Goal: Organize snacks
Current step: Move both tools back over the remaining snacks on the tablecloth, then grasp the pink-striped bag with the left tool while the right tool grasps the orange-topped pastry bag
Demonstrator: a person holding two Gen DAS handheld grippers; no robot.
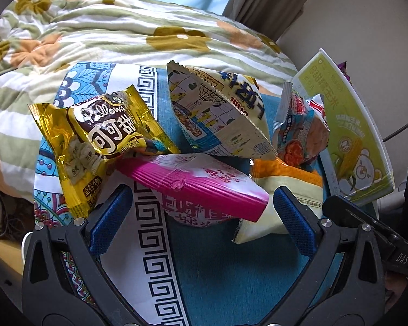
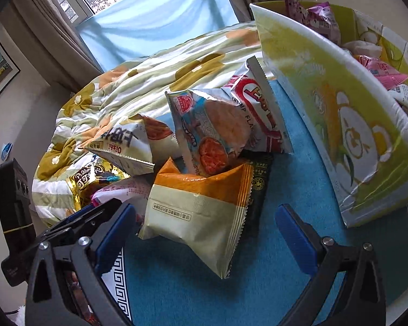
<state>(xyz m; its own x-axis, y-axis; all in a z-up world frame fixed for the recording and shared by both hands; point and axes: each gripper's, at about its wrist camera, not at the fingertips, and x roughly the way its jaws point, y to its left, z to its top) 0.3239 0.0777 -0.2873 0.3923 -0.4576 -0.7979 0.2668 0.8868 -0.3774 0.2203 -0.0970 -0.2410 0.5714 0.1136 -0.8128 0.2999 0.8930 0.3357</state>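
A pile of snack bags lies on a blue patterned cloth [image 1: 225, 277]. My left gripper [image 1: 201, 212] is open, its blue pads on either side of a pink and white bag [image 1: 201, 184]. A gold cocoa bag [image 1: 95, 141] lies to its left, a white Oishi bag [image 1: 217, 114] behind. My right gripper [image 2: 204, 233] is open around the lower edge of an orange and cream bag [image 2: 201, 209]. Behind that bag stand a shrimp chip bag [image 2: 212, 133] and a red and white bag [image 2: 261, 111]. A green cardboard box [image 2: 340, 125] at the right holds several bags.
A flowered quilt [image 1: 117, 35] is bunched behind the pile. The green box [image 1: 353, 135] stands at the right edge in the left wrist view. My right gripper's black frame [image 1: 372, 231] shows there too. A window with curtains [image 2: 138, 8] is at the back. A black device [image 2: 13, 206] stands at left.
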